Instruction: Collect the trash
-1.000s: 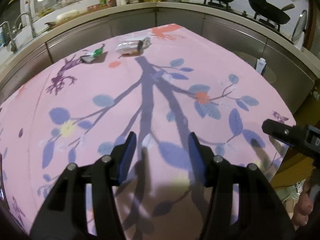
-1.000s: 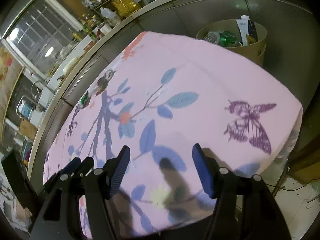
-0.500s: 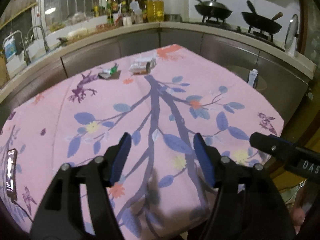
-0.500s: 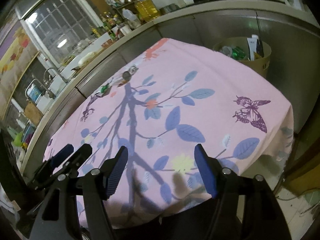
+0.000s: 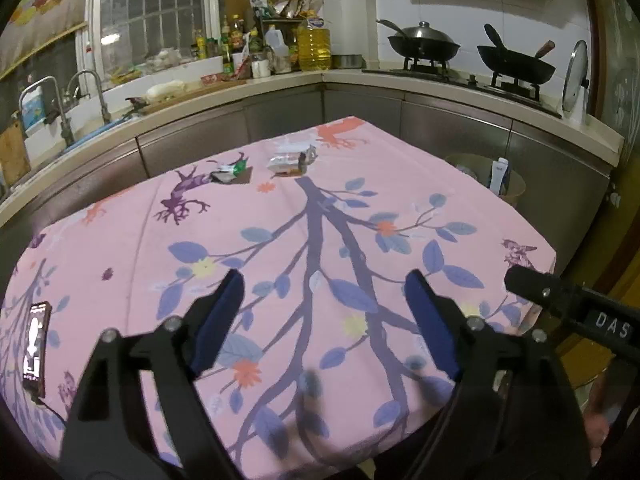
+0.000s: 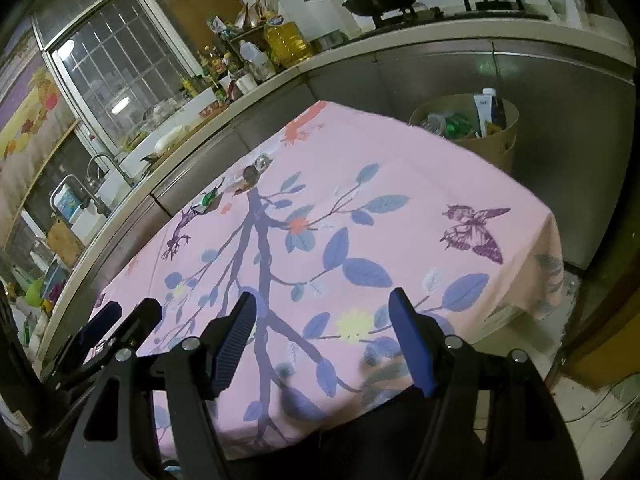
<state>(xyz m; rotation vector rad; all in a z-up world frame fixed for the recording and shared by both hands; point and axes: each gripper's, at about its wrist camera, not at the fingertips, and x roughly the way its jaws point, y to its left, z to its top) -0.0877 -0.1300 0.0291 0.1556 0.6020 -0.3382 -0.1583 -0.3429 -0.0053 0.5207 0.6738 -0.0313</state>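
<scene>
Two pieces of trash lie at the far side of the pink flowered tablecloth [image 5: 280, 264]: a silver wrapper [image 5: 289, 161] and a green-and-white wrapper [image 5: 229, 172]. They also show small in the right wrist view, the silver wrapper [image 6: 253, 173] and the green wrapper [image 6: 208, 198]. A tan trash bin [image 6: 470, 136] with bottles and cartons in it stands on the floor past the table's right edge; it also shows in the left wrist view [image 5: 486, 176]. My left gripper [image 5: 322, 316] is open and empty above the near side of the table. My right gripper [image 6: 324, 332] is open and empty beside it.
A phone [image 5: 35, 344] lies on the table's near left corner. Steel kitchen cabinets [image 5: 192, 140] and a counter with bottles, a sink and two woks wrap around the far side. Bare floor [image 6: 576, 408] lies right of the table.
Both grippers have pulled back and risen from the table, so more of the cloth and kitchen shows. Both stay open and empty.
</scene>
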